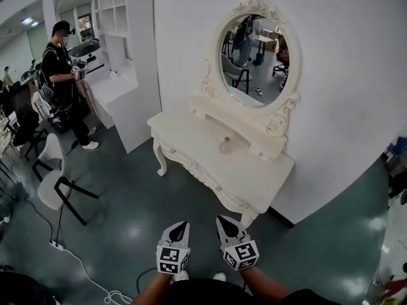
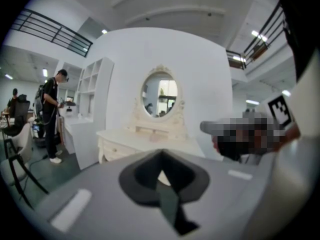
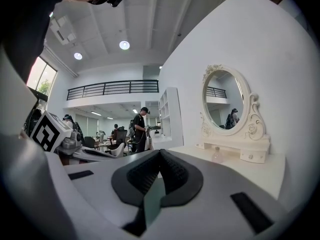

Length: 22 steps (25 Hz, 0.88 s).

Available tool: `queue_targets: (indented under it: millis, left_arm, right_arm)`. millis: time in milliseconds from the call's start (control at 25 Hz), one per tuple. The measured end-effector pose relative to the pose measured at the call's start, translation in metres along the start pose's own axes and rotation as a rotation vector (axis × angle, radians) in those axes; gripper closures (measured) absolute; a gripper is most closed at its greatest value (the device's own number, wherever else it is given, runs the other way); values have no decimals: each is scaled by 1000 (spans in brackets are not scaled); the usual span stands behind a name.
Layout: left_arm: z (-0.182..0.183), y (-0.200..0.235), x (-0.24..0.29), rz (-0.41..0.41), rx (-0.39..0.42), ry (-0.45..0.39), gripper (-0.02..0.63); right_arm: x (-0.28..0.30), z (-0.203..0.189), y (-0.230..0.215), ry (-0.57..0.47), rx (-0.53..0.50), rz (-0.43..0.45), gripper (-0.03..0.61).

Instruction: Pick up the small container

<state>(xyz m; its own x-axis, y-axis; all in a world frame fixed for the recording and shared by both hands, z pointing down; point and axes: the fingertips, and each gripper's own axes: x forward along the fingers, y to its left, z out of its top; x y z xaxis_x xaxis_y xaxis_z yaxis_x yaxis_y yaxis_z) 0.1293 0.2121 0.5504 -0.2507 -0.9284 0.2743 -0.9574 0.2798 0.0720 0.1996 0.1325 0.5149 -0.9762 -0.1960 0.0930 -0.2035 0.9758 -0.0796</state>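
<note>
The small container [image 1: 226, 146], a pale pink clear jar, stands on the white dressing table [image 1: 191, 138] below the oval mirror [image 1: 254, 59]. In the right gripper view the container [image 3: 217, 155] sits ahead and to the right, near the mirror's base. Both grippers hang low over the dark floor, well short of the table. My left gripper [image 1: 182, 223] and right gripper [image 1: 222, 220] point toward the table side by side. The left gripper's [image 2: 161, 153] jaws meet at the tip with nothing between them. The right gripper's [image 3: 160, 152] jaws are likewise closed and empty.
A person in black [image 1: 63, 75] stands at the far left by a white shelf unit [image 1: 124, 56]. A white chair [image 1: 52, 173] and a power strip with a cable [image 1: 58, 245] lie on the floor to the left. The white wall runs behind the table.
</note>
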Motion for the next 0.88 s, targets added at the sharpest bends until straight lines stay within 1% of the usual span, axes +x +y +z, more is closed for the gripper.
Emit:
queue_targets:
  millis: [240, 520, 680, 880]
  left_arm:
    - [6, 20, -10, 8, -10, -14, 607]
    - [6, 53, -25, 8, -5, -30, 607]
    - [3, 73, -31, 7, 14, -25, 607]
    - [-3, 88, -39, 4, 13, -16, 607]
  right_arm:
    - [12, 9, 15, -18, 0, 6, 574]
    - [36, 8, 44, -18, -18, 6, 574]
    - [50, 6, 55, -30, -13, -10, 574]
    - [56, 2, 64, -31, -4, -29, 574]
